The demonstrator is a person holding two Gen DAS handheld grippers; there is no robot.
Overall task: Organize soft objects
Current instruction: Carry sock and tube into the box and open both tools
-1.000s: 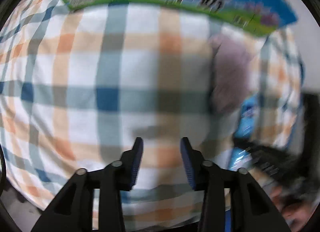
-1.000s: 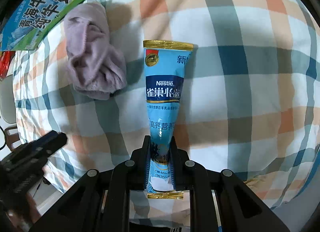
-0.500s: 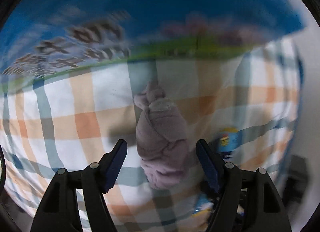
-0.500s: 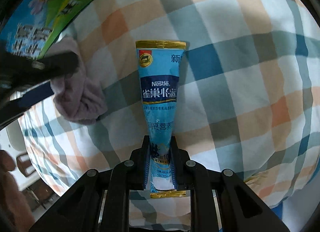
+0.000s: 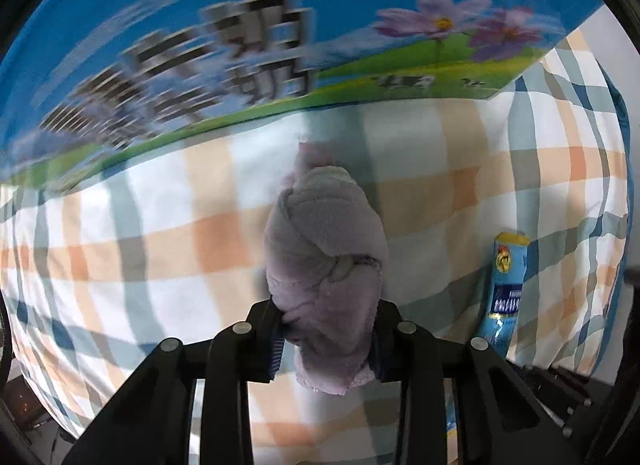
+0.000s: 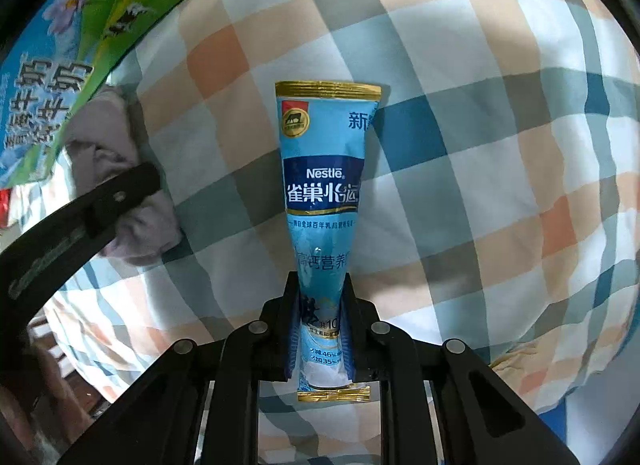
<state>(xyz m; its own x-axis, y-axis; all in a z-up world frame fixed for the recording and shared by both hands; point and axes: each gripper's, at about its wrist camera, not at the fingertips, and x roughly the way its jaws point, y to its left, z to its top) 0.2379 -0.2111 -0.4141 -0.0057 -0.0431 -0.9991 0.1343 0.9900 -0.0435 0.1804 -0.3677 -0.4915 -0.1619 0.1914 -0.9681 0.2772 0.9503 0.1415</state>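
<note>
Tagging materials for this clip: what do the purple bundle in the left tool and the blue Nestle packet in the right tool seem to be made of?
Purple bundle: looks like soft fleece or terry cloth, matte and fuzzy, rolled into folds. Nestle packet: apparently thin plastic or foil film, glossy, with crimped gold seals and pinched creases where the right tool clamps it. The left tool presses the cloth in visibly.

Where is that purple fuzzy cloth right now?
The purple cloth sits centre of the left view, pinched in the left tool, over the checked blanket.
</note>
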